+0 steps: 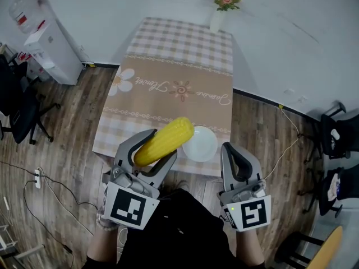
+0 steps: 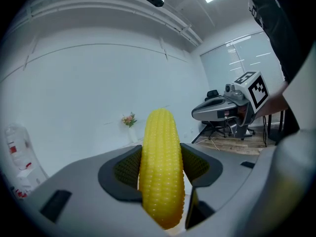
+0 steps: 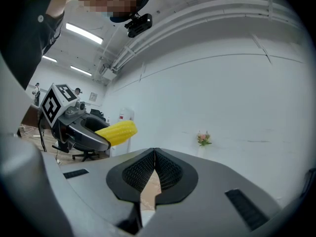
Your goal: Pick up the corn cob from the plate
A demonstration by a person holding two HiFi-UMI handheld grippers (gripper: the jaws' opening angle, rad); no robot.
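We hold the corn (image 1: 166, 139) clamped in the left hand-held gripper (image 1: 159, 146), clear above the plate (image 1: 203, 151) at lower centre, the right hand-held gripper (image 1: 231, 149) closed and empty, so what remains is probably a steady hold.

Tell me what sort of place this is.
Probably an office or test room, not a home: black wheeled office chairs on the wooden plank floor, a white water dispenser by the wall, and a table under a beige checked tablecloth.
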